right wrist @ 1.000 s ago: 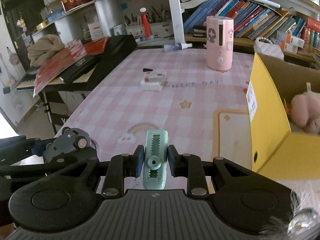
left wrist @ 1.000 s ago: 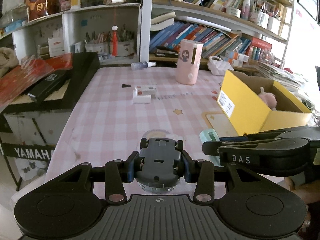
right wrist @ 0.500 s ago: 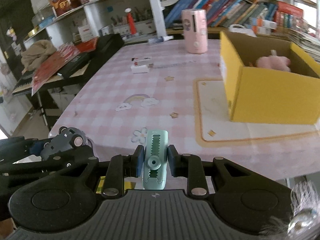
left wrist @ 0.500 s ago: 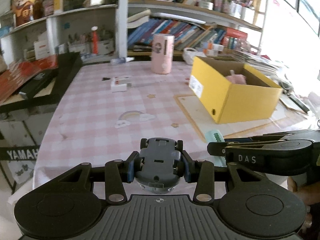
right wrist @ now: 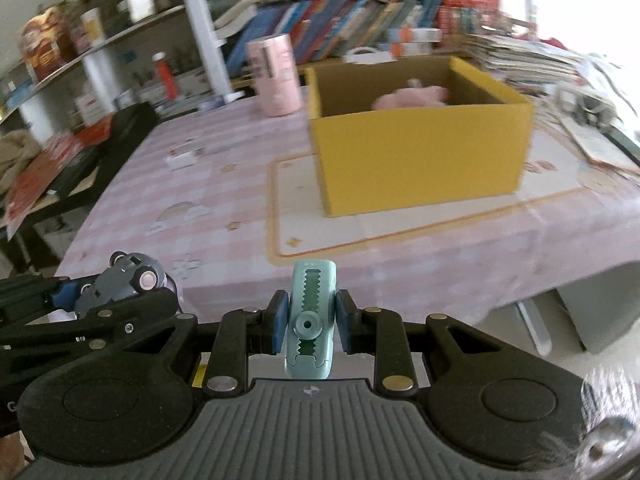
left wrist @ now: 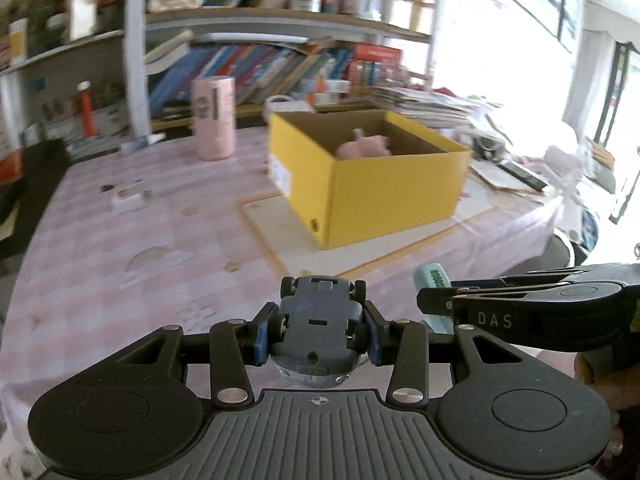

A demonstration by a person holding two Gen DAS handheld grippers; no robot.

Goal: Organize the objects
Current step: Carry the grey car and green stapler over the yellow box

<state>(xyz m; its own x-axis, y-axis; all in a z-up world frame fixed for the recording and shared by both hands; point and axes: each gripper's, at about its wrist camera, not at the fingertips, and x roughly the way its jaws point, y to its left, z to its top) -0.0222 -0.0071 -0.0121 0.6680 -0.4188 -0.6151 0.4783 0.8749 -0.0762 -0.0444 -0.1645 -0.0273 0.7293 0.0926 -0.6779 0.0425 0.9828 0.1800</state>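
There are two hand-held grippers, and each one pinches one small thing.

The left hand-held gripper is squeezed tight on one grey toy car. The car is upside down, so its wheels face up. Its long way runs straight ahead, away from the gripper, toward the far side of the table. It hangs above the near edge of the table.

The right hand-held gripper is pressed tight on one mint green clip with jagged teeth down its middle. The clip's long way also points ahead, toward the box. It hangs just off the near edge of the table.

On the table stands one yellow box, open on top, on a pale mat. One pink soft toy lies inside it. One pink cup-shaped can stands upright on the far side, left of the box. One small white box lies far left on the pink checked cloth. Shelves full of books fill the wall behind.
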